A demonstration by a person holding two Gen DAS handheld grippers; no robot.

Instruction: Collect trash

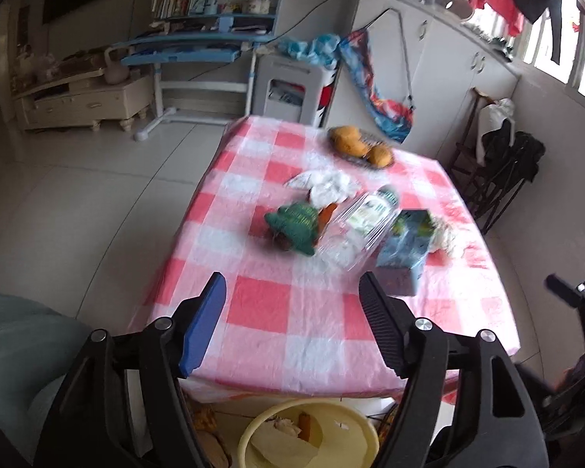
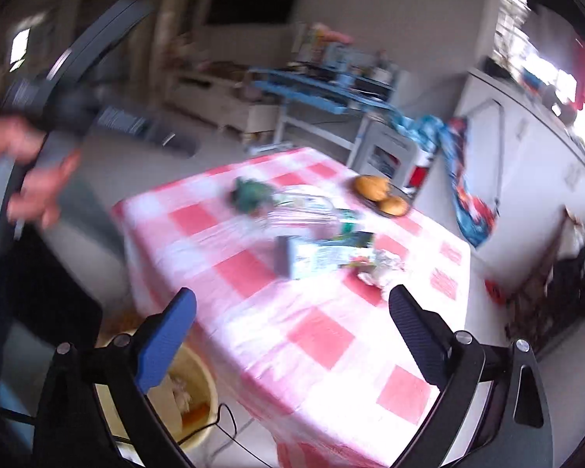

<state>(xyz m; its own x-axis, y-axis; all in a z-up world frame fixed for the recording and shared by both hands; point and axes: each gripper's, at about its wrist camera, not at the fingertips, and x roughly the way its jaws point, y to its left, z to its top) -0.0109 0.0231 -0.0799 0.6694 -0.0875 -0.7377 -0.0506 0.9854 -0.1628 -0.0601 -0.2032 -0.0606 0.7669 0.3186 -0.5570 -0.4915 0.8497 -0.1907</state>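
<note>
- Our left gripper (image 1: 292,312) and right gripper (image 2: 292,323) both have jaws spread wide with nothing between them.
- Below us, on the floor at the tabletop's near edge, the yellow bin (image 1: 308,433) already holds some scraps.
- We judge we are between drops (returning for more).
- Further out on the checked tabletop (image 1: 277,312) lie a clear plastic bottle (image 1: 355,230), a carton (image 1: 403,249) and crumpled tissue (image 1: 327,187).
- Next we likely reach forward and close on one piece.
</note>
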